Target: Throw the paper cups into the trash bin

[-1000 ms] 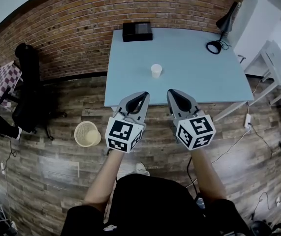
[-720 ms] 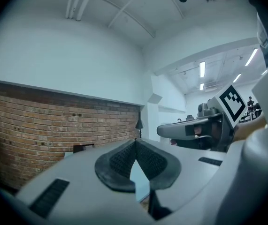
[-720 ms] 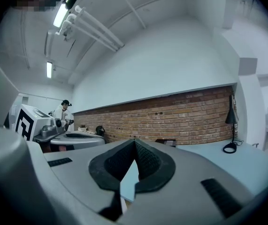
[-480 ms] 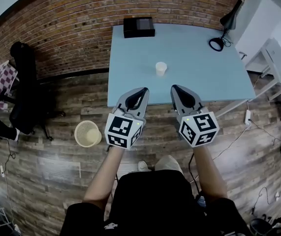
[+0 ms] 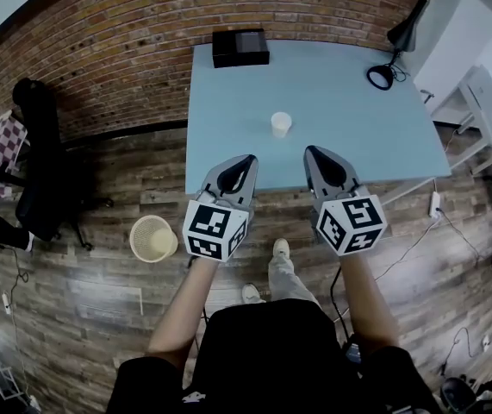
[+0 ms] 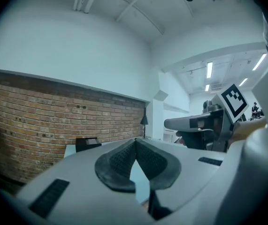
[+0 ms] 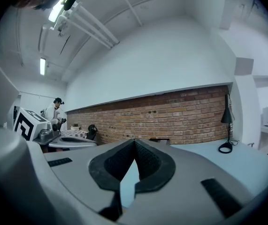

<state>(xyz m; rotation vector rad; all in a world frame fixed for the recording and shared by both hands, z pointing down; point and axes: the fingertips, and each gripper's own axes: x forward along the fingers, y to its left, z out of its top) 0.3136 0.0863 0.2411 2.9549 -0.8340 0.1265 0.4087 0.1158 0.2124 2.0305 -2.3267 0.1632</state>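
Paper cup (image 5: 280,124) stands on blue table (image 5: 349,128)

A white paper cup (image 5: 281,124) stands alone on the light-blue counter (image 5: 358,132), at 12 o'clock from both grippers. The left gripper (image 5: 249,159) and right gripper (image 5: 313,151) hover side by side over the counter's near edge, fingers together. A pale trash bin (image 5: 153,236) sits on the plank floor (image 5: 73,283), at 8 o'clock from the left gripper.

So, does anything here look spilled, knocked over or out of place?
Nothing stands out. The paper cup stands upright on the blue table with no spill around it, and the trash bin sits upright on the wooden floor beside the table.
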